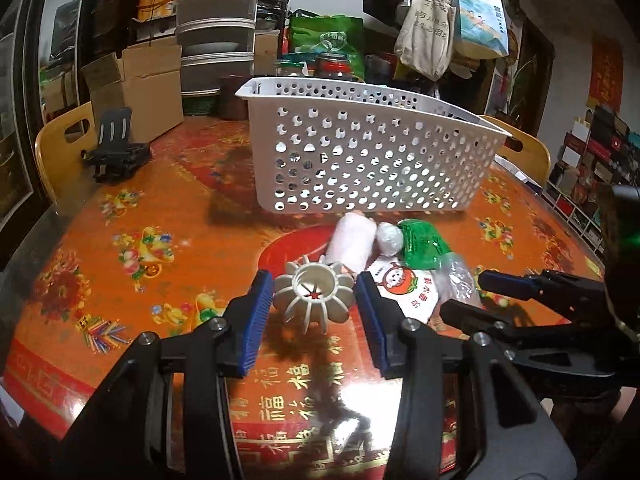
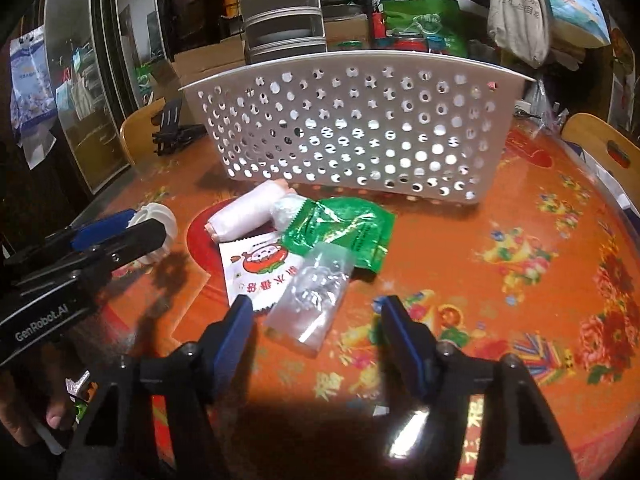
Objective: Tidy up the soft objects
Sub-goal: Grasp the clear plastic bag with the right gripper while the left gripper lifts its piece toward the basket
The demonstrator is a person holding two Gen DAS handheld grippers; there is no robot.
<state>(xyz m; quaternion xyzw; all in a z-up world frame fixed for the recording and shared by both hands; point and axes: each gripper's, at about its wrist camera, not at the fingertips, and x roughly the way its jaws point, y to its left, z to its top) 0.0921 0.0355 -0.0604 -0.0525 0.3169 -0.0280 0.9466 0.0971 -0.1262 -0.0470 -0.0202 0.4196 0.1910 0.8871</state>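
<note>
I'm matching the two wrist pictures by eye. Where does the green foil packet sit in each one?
Left wrist: green foil packet right of centre, behind the cartoon sachet.
Right wrist: green foil packet near centre, below the basket.
Shared landmark: white perforated basket, just behind the pile.

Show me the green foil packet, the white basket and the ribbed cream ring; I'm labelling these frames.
green foil packet (image 2: 344, 228), right wrist view, middle of its crinkled face.
white basket (image 1: 360, 160), left wrist view, perforated front wall.
ribbed cream ring (image 1: 313, 294), left wrist view, near rim.
</note>
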